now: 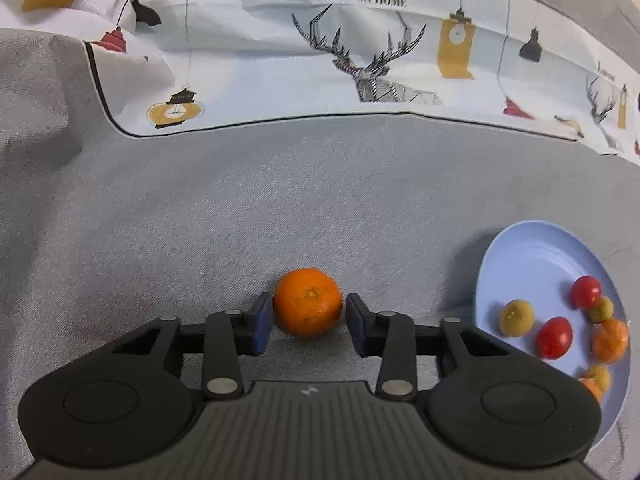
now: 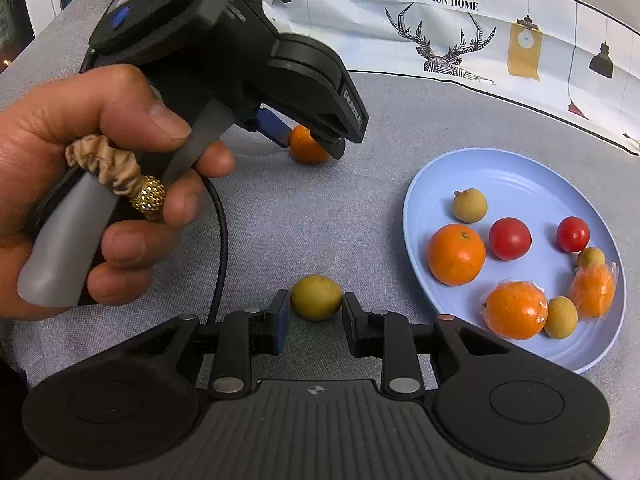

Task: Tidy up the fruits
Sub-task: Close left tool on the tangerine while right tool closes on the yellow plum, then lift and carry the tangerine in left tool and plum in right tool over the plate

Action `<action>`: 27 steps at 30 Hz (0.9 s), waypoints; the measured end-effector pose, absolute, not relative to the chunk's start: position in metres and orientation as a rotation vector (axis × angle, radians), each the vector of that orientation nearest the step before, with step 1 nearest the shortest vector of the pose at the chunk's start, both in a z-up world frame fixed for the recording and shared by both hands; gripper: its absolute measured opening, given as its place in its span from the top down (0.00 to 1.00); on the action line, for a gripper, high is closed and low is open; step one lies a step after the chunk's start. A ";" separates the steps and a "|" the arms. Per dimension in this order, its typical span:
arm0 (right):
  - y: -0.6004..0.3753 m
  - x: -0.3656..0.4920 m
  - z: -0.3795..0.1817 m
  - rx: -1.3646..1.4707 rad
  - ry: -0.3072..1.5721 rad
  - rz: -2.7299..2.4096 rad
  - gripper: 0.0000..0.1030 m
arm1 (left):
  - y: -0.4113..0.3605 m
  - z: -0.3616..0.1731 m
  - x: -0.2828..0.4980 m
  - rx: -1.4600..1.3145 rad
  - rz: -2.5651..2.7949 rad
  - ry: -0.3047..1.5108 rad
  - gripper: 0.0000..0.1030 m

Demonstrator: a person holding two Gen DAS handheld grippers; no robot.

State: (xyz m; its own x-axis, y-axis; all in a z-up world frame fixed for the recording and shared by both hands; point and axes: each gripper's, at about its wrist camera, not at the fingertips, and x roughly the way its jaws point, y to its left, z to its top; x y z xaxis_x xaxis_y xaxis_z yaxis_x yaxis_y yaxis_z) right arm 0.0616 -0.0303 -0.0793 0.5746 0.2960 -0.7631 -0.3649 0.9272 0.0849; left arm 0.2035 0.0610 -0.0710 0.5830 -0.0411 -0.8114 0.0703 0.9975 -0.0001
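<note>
Left gripper, black plastic with blue pads, sits low on the grey woven cloth with its jaws spread around a round dimpled orange mandarin. The pads are right beside the skin on both sides, but I can't tell if they're actually touching, and nothing's lifted. Right gripper is the same deal: jaws wide on either side of a small smooth yellow-green round fruit lying on the cloth, with a sliver of gap each side.

Off to the right is the pale blue ridged round plastic plate holding two glossy red cherry tomatoes, a bare orange, two oranges in crinkly clear wrap, and three more little yellow-green fruits. The person's left hand grips the grey handle. A white printed deer-pattern sheet lies at the back.
</note>
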 end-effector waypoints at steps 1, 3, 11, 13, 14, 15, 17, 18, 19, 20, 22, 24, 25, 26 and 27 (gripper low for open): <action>-0.031 0.062 -0.079 -0.085 0.877 0.387 0.71 | 0.062 -0.071 0.204 0.029 -0.065 0.945 0.60; -0.031 0.062 -0.079 -0.085 0.877 0.387 0.71 | 0.062 -0.070 0.203 0.029 -0.062 0.939 0.61; -0.034 0.062 -0.076 -0.083 0.857 0.376 0.71 | 0.071 -0.059 0.190 0.013 -0.044 0.937 0.61; -0.035 0.061 -0.074 -0.087 0.849 0.370 0.71 | 0.075 -0.055 0.181 0.023 -0.033 0.948 0.61; -0.036 0.061 -0.074 -0.091 0.848 0.368 0.71 | 0.078 -0.053 0.175 0.030 -0.029 0.954 0.61; -0.037 0.061 -0.074 -0.093 0.848 0.365 0.71 | 0.080 -0.050 0.170 0.036 -0.029 0.957 0.61; -0.038 0.060 -0.073 -0.096 0.848 0.362 0.71 | 0.084 -0.044 0.157 0.038 -0.035 0.973 0.61; -0.039 0.060 -0.074 -0.099 0.848 0.361 0.71 | 0.086 -0.043 0.151 0.031 -0.040 0.986 0.61; -0.039 0.059 -0.074 -0.105 0.852 0.359 0.71 | 0.088 -0.042 0.145 0.024 -0.046 1.002 0.61; -0.040 0.058 -0.075 -0.109 0.858 0.358 0.71 | 0.090 -0.041 0.138 0.019 -0.051 1.018 0.61; -0.040 0.056 -0.077 -0.113 0.876 0.357 0.71 | 0.092 -0.043 0.127 0.018 -0.062 1.050 0.61; -0.040 0.055 -0.079 -0.118 0.880 0.354 0.71 | 0.090 -0.049 0.122 0.037 -0.070 1.085 0.61; -0.040 0.054 -0.079 -0.123 0.879 0.354 0.71 | 0.089 -0.053 0.122 0.056 -0.070 1.101 0.61; -0.040 0.054 -0.080 -0.126 0.880 0.354 0.71 | 0.088 -0.057 0.122 0.075 -0.068 1.113 0.61; -0.040 0.054 -0.080 -0.128 0.883 0.351 0.71 | 0.088 -0.059 0.122 0.083 -0.071 1.118 0.61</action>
